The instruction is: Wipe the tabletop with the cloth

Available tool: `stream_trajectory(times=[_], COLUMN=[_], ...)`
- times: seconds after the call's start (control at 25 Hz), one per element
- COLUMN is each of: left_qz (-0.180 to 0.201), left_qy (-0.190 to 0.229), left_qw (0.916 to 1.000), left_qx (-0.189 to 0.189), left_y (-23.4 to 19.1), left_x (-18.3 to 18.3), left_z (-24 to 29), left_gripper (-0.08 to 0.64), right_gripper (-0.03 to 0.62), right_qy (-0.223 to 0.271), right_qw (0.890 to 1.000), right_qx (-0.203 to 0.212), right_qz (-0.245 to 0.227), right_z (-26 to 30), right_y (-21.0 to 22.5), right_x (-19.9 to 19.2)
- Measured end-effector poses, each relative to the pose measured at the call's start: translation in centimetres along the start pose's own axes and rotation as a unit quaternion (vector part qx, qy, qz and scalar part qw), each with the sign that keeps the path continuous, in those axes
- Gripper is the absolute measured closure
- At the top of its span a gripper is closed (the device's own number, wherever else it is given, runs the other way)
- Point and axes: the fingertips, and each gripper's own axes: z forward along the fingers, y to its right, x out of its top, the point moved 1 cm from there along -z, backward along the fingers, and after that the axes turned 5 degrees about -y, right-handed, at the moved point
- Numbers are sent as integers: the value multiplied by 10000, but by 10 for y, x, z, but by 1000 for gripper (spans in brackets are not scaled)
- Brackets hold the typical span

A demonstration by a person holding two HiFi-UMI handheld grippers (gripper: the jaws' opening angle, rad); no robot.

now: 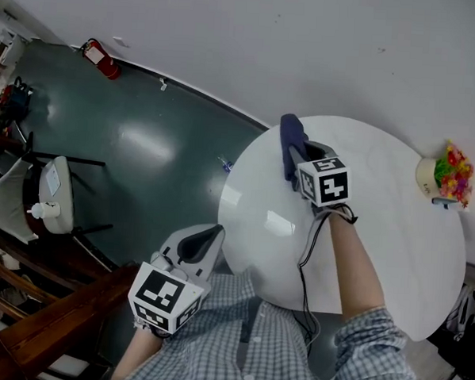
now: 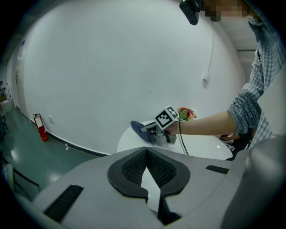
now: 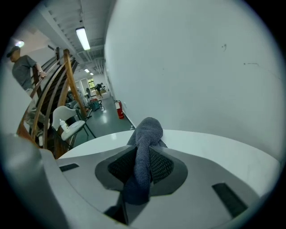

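Your right gripper (image 1: 296, 160) is clamped on the cloth (image 1: 290, 136) at the tabletop's (image 1: 393, 257) 11 o'clock edge. Your left gripper (image 1: 211, 238), closed and empty, hangs off 7 o'clock. This looks like mid-wipe, so next drag the cloth flat toward 5 o'clock.

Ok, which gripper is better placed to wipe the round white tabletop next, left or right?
Right. The right gripper is shut on the dark blue cloth over the round white tabletop; the left gripper holds nothing, off the table's edge.

You face a white wall (image 1: 269, 36) at twelve o'clock, a red fire extinguisher (image 1: 100, 59) at ten, and a white chair (image 1: 30, 198) at nine on the green floor (image 1: 145, 141).
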Motion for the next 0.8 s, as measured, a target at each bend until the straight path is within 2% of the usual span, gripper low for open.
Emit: stream_trajectory(times=[0.2,0.4,0.52,0.8], left_qz=[61,189,264,481], left_qy=[-65,-155,-162,-149], left_qw=[9999,9995,9991,9976], left_qx=[-100,-202,-287,-474], left_y=[8,16,21,33], left_x=[1,-1,2,9], left_z=[7,12,16,20], left_gripper=[554,554,554,554], right_gripper=[525,525,525,525], right_qy=[132,253,243,187], right_qw=[9957,9815,9685,9298], right_qx=[-646,-1286,-1684,-2458], right_qz=[653,1394,1815,2735], right_z=[-16,-43,-66,-124], right_y=[62,116,144,185], right_x=[-7,-35,-56,-113])
